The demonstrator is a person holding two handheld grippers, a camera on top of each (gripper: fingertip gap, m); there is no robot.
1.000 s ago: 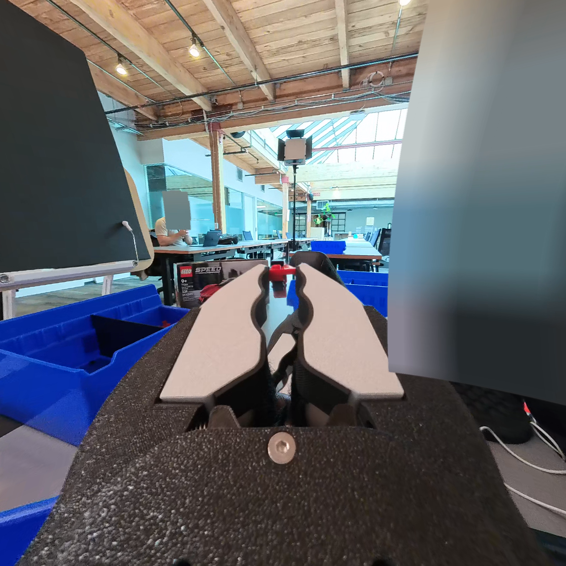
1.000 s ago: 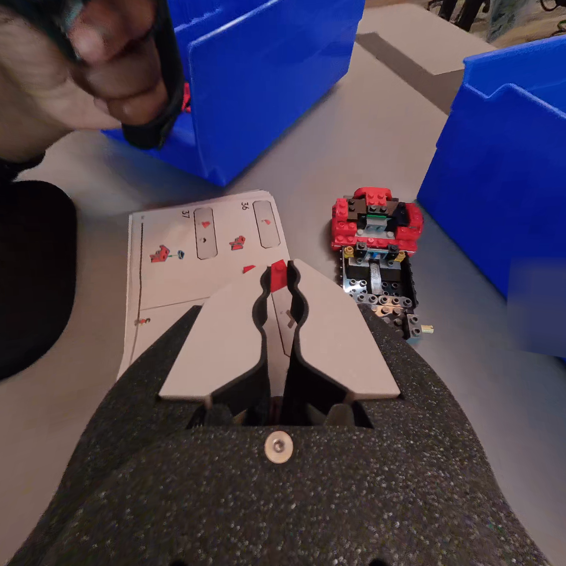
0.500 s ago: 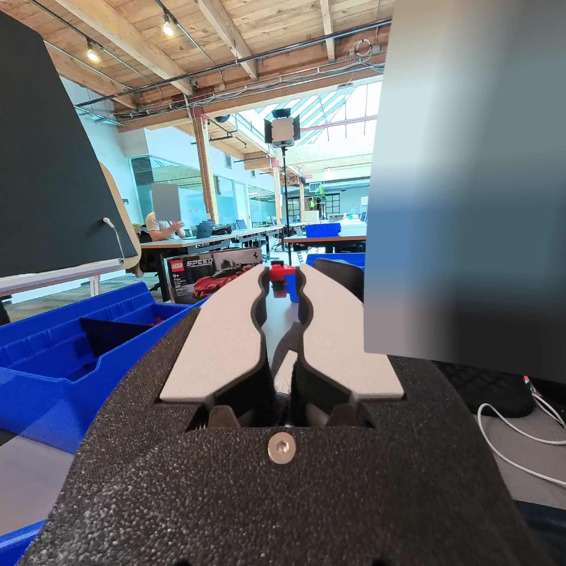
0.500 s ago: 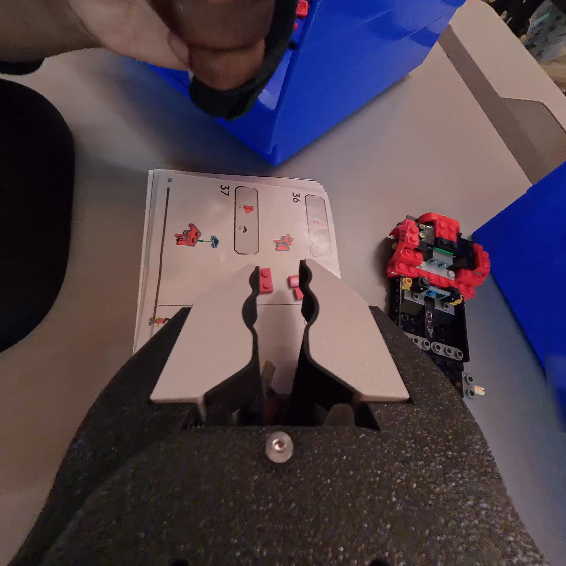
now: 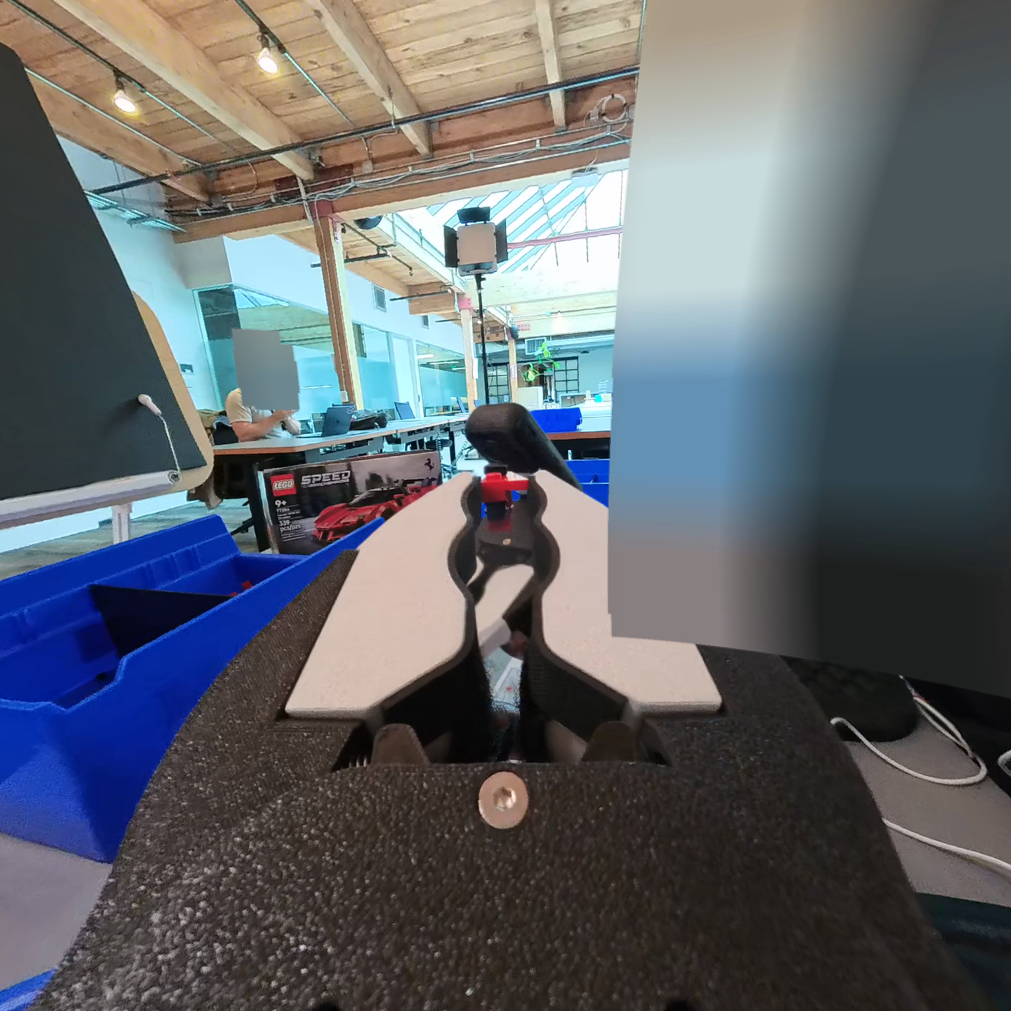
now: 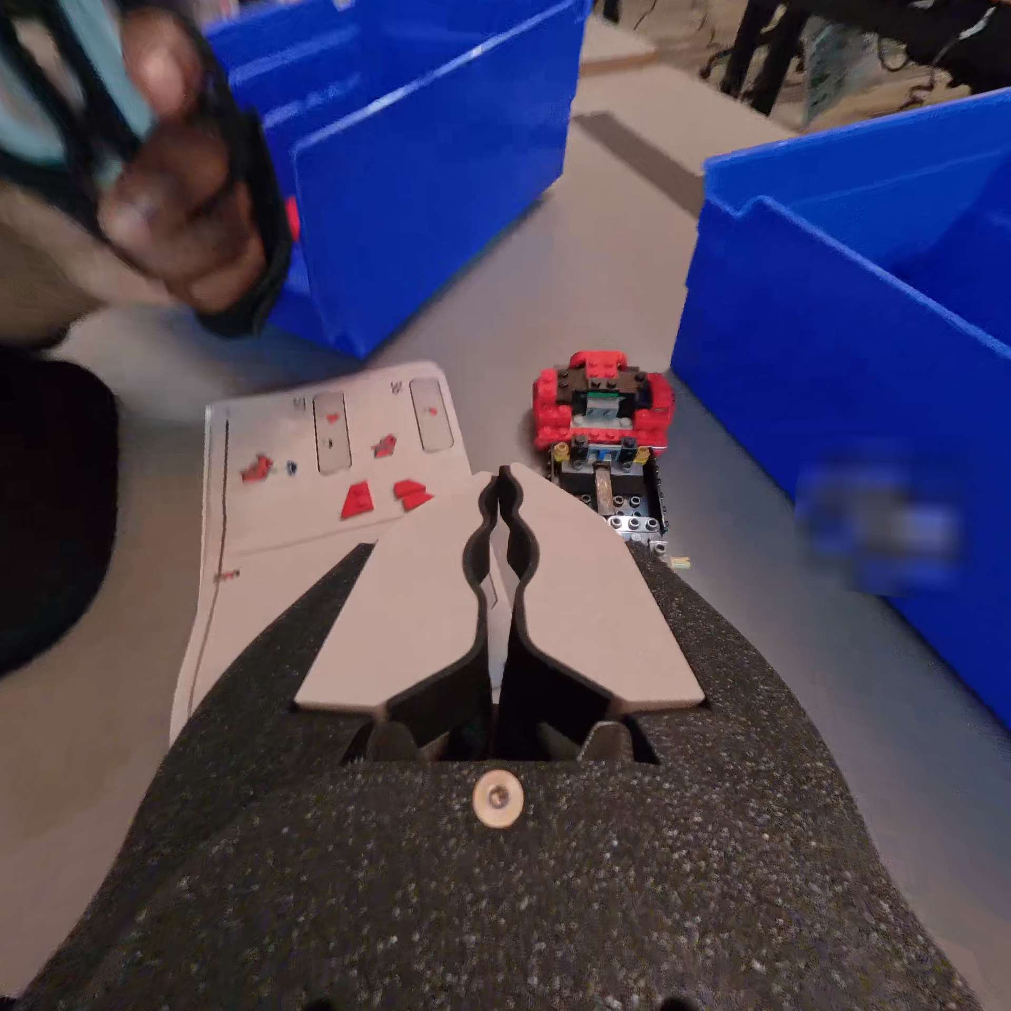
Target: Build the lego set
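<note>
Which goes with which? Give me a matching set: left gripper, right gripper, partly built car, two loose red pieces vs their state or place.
1 left gripper
2 right gripper
3 partly built car
4 two loose red pieces

A lying on the instruction sheet
B shut, empty
C shut on a small red piece
D on the table beside the sheet

Pairs: 1-C, 2-B, 3-D, 4-A

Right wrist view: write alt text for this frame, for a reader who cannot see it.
The right gripper, shut and empty, hangs over an open instruction booklet on a grey table, with two loose red pieces lying on the page. To its right stands a partly built red and black Lego car, between blue bins; a blurred hand shows upper left.
</note>
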